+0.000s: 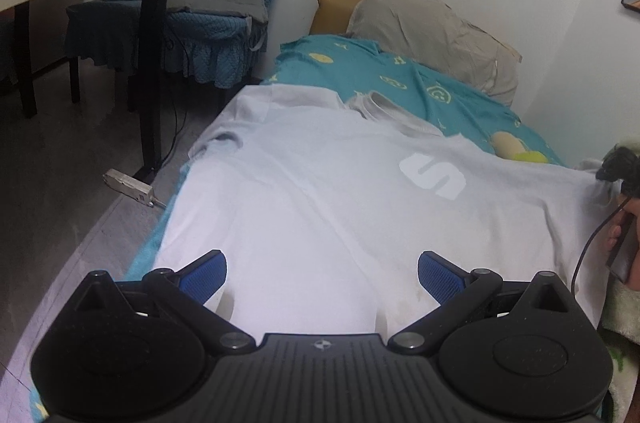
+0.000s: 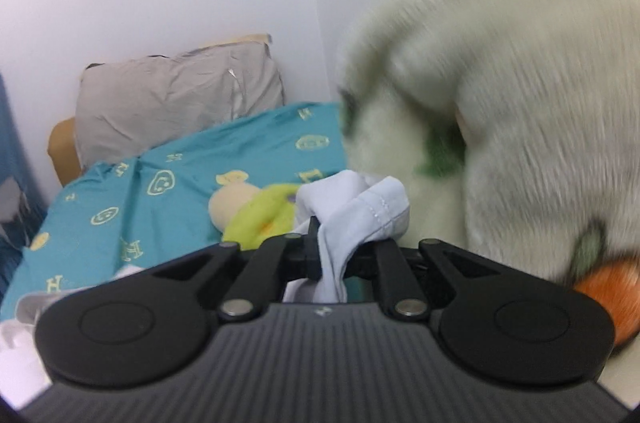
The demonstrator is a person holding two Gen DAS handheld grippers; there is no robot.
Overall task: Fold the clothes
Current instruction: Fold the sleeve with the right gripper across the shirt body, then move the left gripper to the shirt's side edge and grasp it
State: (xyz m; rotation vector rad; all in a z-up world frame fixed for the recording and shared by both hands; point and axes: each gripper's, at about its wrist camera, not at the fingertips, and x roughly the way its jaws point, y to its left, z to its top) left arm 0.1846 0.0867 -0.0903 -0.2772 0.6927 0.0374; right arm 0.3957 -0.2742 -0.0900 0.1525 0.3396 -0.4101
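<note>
Largely blocked on the right side of the right wrist view by a blurred, fluffy white sleeve with green patches, too smeared for any detail. Partly hidden as well: a cream and lime soft toy, tucked behind the linkage. Cut off at the right edge of the left wrist view: the right gripper, only a dark tip showing there, with a cable trailing below. In its own view, right gripper clenched on a bunched fold of the white T-shirt, hemmed edge spilling up and over the closed fingers, held raised near the wall-side edge of the bed. Rest of the white T-shirt spread flat across the teal patterned sheet, collar toward the head of the bed, a white letter S on the chest, one sleeve folded near the floor-side edge. Left gripper released, blue pads spread wide apart, poised level just above the hem end of the shirt, whether touching the cloth impossible to tell. Grey pillow propped at the head of the bed against the wall. Beyond the floor-side edge, a chair with a blue quilted cover beside a desk.
</note>
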